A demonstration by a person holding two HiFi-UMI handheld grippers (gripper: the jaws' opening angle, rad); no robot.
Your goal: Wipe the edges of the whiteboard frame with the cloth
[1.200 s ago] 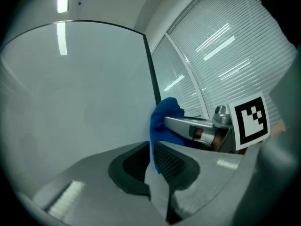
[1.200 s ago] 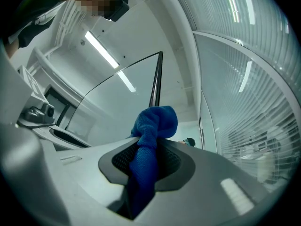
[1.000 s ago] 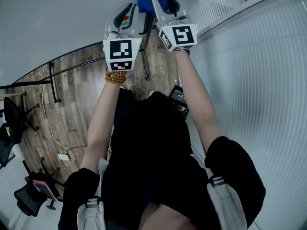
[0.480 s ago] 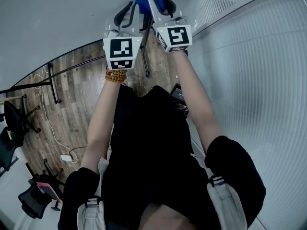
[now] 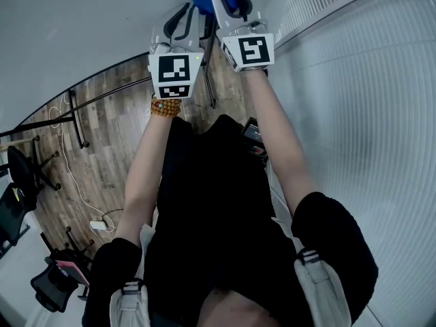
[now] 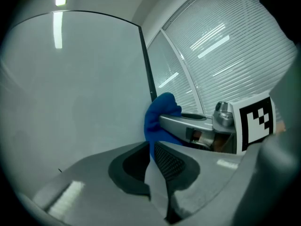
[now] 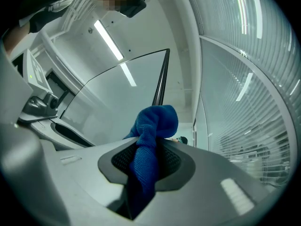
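cloth (image 7: 153, 126) in right tool (image 7: 146, 158) at whiteboard frame (image 7: 160, 84), left tool (image 6: 151, 160) beside

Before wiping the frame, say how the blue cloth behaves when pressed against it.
Probably floppy: the blue cloth bunches and folds past the right gripper clamping it. Its fuzzy weave likely drags, not slips, on the frame.

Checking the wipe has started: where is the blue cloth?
The blue cloth sits clamped in the right gripper, top centre in the head view, against the whiteboard's dark frame edge.
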